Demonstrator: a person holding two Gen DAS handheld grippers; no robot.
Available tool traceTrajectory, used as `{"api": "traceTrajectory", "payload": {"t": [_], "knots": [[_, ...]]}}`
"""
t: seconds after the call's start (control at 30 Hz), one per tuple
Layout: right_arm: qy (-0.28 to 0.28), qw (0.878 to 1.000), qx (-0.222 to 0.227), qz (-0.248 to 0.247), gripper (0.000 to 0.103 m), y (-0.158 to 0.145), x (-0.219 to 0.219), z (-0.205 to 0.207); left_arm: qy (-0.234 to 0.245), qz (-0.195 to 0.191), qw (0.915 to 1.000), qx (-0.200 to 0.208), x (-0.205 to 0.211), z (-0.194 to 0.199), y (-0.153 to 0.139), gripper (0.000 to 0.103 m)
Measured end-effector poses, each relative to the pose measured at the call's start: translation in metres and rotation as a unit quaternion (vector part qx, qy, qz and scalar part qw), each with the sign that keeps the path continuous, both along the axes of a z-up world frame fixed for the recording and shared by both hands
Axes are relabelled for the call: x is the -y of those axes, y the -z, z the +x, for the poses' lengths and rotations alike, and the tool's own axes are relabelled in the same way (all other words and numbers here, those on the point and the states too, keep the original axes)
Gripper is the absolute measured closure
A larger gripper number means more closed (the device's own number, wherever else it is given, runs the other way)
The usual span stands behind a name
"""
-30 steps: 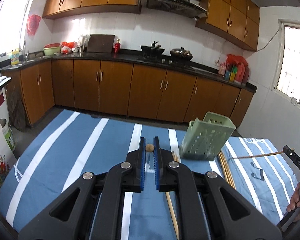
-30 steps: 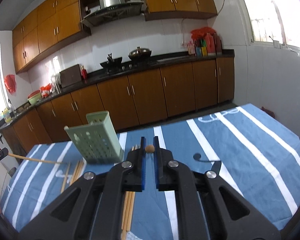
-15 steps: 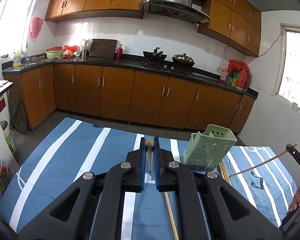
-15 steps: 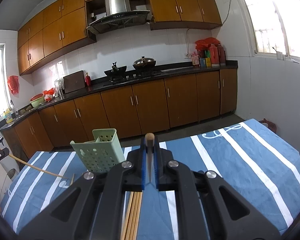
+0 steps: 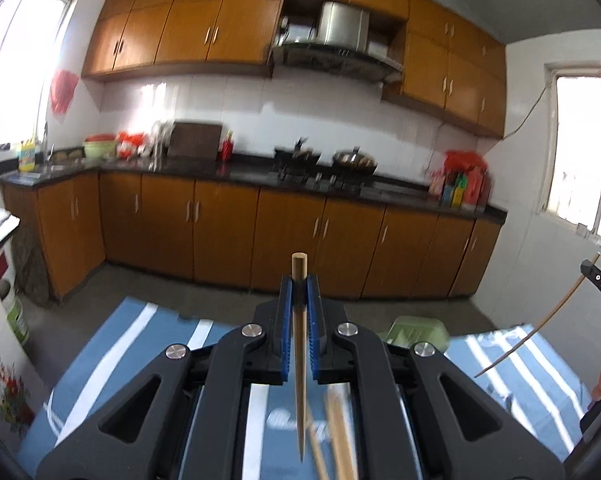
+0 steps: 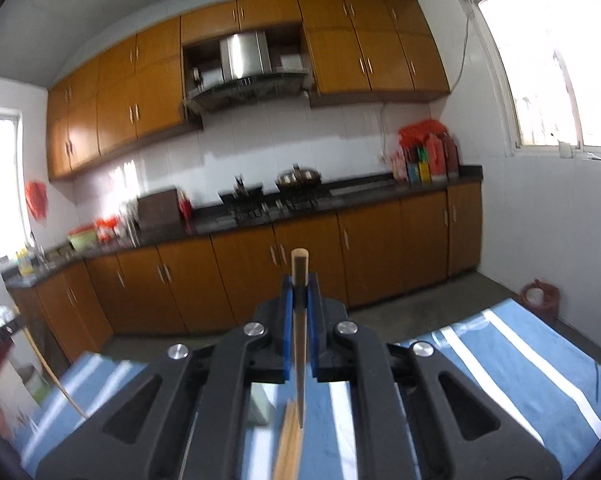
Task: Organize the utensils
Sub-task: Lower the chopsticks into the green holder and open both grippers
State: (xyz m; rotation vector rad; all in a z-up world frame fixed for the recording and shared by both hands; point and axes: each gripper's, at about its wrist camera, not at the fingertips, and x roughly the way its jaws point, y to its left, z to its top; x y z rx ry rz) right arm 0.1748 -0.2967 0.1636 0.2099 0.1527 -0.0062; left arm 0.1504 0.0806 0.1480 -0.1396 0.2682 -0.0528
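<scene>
Holding one chopstick [image 5: 299, 344] clenched in my left claw [image 5: 299, 292] and another chopstick [image 6: 299, 340] in my right claw [image 6: 299, 292], I judge the green holder [image 5: 418, 330] unfilled, loose chopsticks [image 5: 340, 436] remaining on the counter [image 5: 108, 360].

We see matt black plastic on the left claw [image 5: 299, 280] and right claw [image 6: 299, 280], w/ ribbed blue pads and shiny metal bolts. Each grips a smooth, pale wood chopstick [image 5: 299, 360]. The desk [image 5: 132, 344] wears blue cloth w/ white stripes. The basket [image 5: 416, 330] looks like matt green plastic. Cabinets [image 5: 220, 224]: satin wood. Hood [image 6: 244, 56]: brushed metal.
</scene>
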Motion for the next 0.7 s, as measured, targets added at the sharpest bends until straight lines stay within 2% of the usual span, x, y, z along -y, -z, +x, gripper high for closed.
{"api": "traceTrajectory", "payload": {"t": [0.13,0.23,0.33,0.5,0.63,0.7], "knots": [[-0.022,0.999,0.036,0.010,0.095,-0.028,-0.010,0.007,0.003,-0.015,0.9983,0.056,0.014,0.005,-0.034,0.096],[-0.037,0.998,0.045,0.008,0.095,-0.034,-0.021,0.019,0.003,-0.040,0.9941,0.101,0.027,0.012,-0.053,0.096],[-0.047,0.998,0.044,0.011,0.095,-0.032,-0.028,0.031,0.002,-0.060,0.9906,0.124,0.039,0.023,-0.057,0.096],[-0.050,0.998,0.028,0.010,0.095,-0.014,-0.034,0.058,-0.005,-0.069,0.9893,0.128,0.061,0.050,-0.038,0.096],[-0.054,0.999,0.009,0.004,0.095,0.004,-0.041,0.074,0.001,-0.078,0.9909,0.110,0.072,0.071,-0.016,0.096],[-0.056,0.998,-0.001,0.002,0.095,0.016,-0.042,0.080,0.003,-0.068,0.9931,0.096,0.077,0.079,-0.004,0.096]]}}
